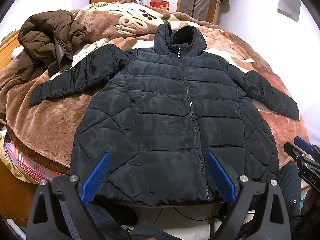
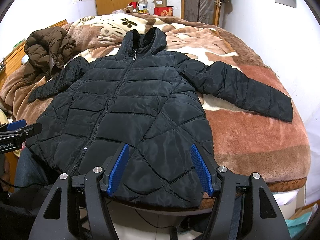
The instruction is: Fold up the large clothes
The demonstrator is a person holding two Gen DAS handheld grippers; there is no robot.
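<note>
Black quilted puffer jacket (image 1: pixel 170 108) lies flat, front up, on a brown plush blanket (image 1: pixel 46 120) covering the bed; zipped to the collar, hood at the far end, both sleeves spread out to the sides, hem hanging slightly over the near bed edge. Shiny fabric, diagonal stitching low on the body. Left gripper (image 1: pixel 158 178) hovers over the hem, blue fingers (image 1: pixel 96 178) wide apart, holding nothing. Right gripper (image 2: pixel 159 170) likewise, spread and empty, over the hem's right part. Crumpled brown coat (image 1: pixel 48 40) sits far left on the bed.
</note>
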